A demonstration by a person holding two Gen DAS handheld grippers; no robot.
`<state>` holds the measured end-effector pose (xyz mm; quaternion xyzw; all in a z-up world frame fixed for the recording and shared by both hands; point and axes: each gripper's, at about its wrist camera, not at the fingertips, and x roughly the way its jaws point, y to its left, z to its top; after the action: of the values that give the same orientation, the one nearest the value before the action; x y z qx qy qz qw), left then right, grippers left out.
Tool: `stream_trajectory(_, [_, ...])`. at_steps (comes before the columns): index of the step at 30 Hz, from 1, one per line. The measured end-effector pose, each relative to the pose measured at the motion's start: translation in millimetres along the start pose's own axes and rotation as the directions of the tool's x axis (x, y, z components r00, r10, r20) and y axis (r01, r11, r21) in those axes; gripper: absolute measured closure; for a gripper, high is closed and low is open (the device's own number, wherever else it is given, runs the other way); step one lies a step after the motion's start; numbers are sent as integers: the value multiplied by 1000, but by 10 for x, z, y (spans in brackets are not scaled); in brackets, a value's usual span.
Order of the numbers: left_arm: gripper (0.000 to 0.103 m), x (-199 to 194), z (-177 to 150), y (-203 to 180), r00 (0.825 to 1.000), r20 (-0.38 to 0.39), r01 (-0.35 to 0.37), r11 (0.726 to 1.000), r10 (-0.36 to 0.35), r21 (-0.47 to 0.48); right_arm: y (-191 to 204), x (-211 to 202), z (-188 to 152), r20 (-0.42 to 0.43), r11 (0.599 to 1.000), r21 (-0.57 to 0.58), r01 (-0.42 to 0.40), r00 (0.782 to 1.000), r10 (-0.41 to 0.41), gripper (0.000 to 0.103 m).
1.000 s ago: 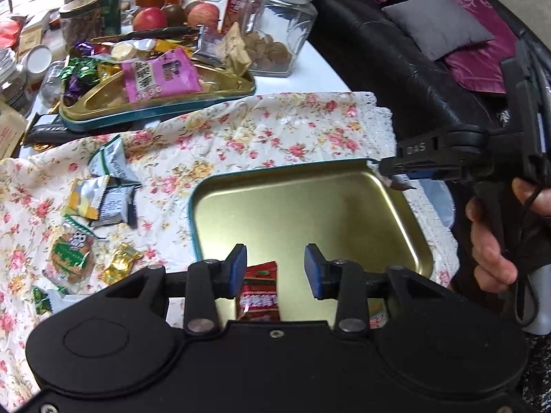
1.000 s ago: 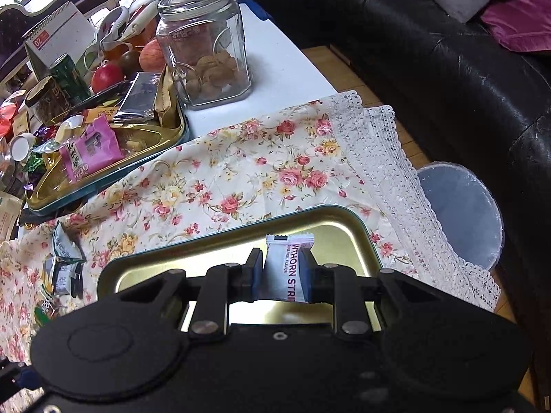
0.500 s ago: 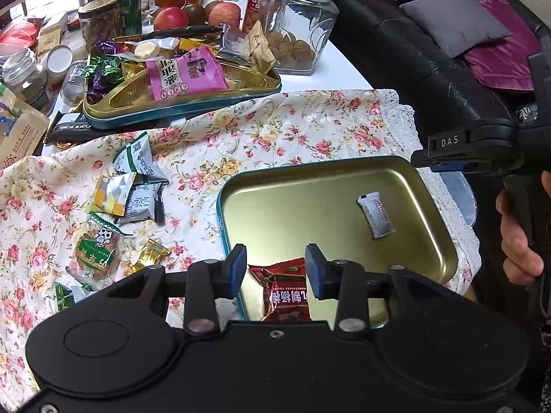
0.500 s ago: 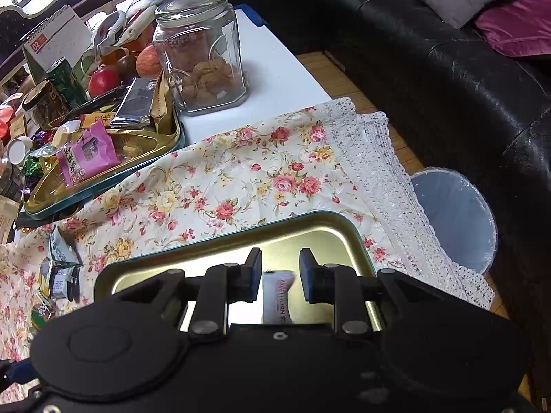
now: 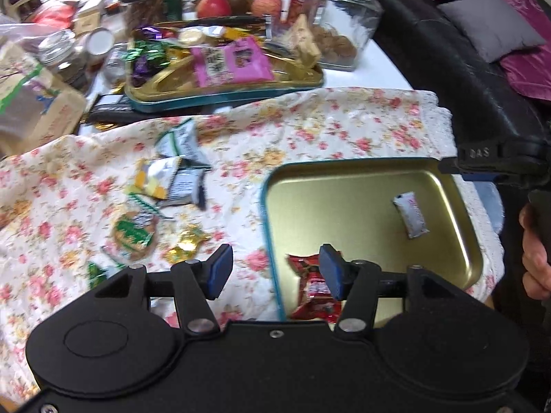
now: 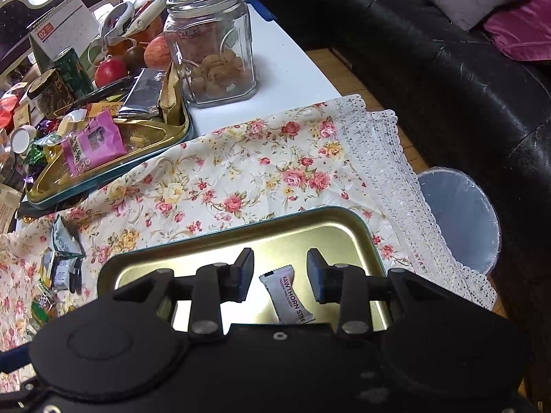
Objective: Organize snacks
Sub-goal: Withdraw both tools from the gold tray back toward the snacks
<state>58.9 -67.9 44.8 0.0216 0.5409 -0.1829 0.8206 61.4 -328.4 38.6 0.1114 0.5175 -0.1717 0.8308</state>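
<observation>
Tongs both gape empty, jaws having just opened: left gripper (image 5: 273,272) beside red packet (image 5: 315,287), right gripper (image 6: 279,275) over white strip (image 6: 288,294) in gold tray (image 6: 320,222); I should lift clear before fetching loose snacks (image 5: 168,180).

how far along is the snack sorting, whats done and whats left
Done: the white hawthorn strip and red packet lie in the near gold tray. In hand: nothing; the left gripper and right gripper have just been opening, pads clear of both. Left: the loose packets and gold candy on the floral cloth.
</observation>
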Motion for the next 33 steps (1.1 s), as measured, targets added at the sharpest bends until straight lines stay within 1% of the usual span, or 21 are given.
stream_trajectory(2, [42, -74, 15, 21, 999, -7, -47, 999, 47, -3, 19, 13, 2, -5, 1000, 0, 0, 1000, 0, 67])
stream_trajectory(4, [42, -168, 25, 31, 994, -11, -109, 994, 109, 4, 36, 20, -1, -11, 1000, 5, -2, 1000, 2, 67])
stream_trajectory(7, [42, -334, 32, 82, 988, -26, -155, 988, 154, -4, 71, 31, -17, -22, 1000, 9, -5, 1000, 5, 67])
stream_trajectory(9, [41, -430, 54, 144, 987, -67, -150, 988, 148, -22, 104, 47, -26, -29, 1000, 6, 4, 1000, -4, 67])
stream_trajectory(11, [41, -542, 68, 224, 989, -83, -129, 990, 125, -51, 144, 58, -27, -34, 1000, -3, 8, 999, -8, 67])
stream_trajectory(12, [41, -605, 73, 270, 991, -78, -115, 991, 109, -71, 166, 59, -25, -35, 1000, -9, 3, 999, -4, 67])
stream_trajectory(14, [40, -753, 90, 385, 996, -43, -82, 989, 77, -122, 201, 54, -22, -36, 1000, -10, -3, 999, 2, 67])
stream_trajectory(17, [35, -919, 126, 563, 999, -4, -52, 979, 52, -196, 248, 39, -19, -39, 1000, -2, -24, 999, 24, 67])
stream_trajectory(19, [35, -1004, 141, 666, 998, 26, -51, 969, 59, -242, 290, 35, -19, -44, 999, 3, -40, 998, 40, 67])
stream_trajectory(23, [35, -1106, 153, 779, 994, 53, -82, 955, 101, -287, 404, 49, -33, -55, 999, -10, -51, 997, 50, 67])
stream_trajectory(28, [35, -1175, 143, 869, 993, 77, -59, 952, 86, -300, 541, 85, -56, -70, 998, -35, -52, 996, 49, 66])
stream_trajectory(30, [34, -1203, 128, 898, 991, 101, -53, 951, 87, -303, 580, 93, -63, -73, 998, -39, -54, 996, 51, 66])
stream_trajectory(32, [35, -1196, 122, 953, 991, 94, -60, 943, 96, -328, 621, 101, -68, -76, 998, -45, -54, 996, 51, 66])
stream_trajectory(33, [35, -1205, 109, 981, 992, 96, -49, 938, 87, -342, 637, 106, -69, -78, 997, -48, -55, 996, 51, 66])
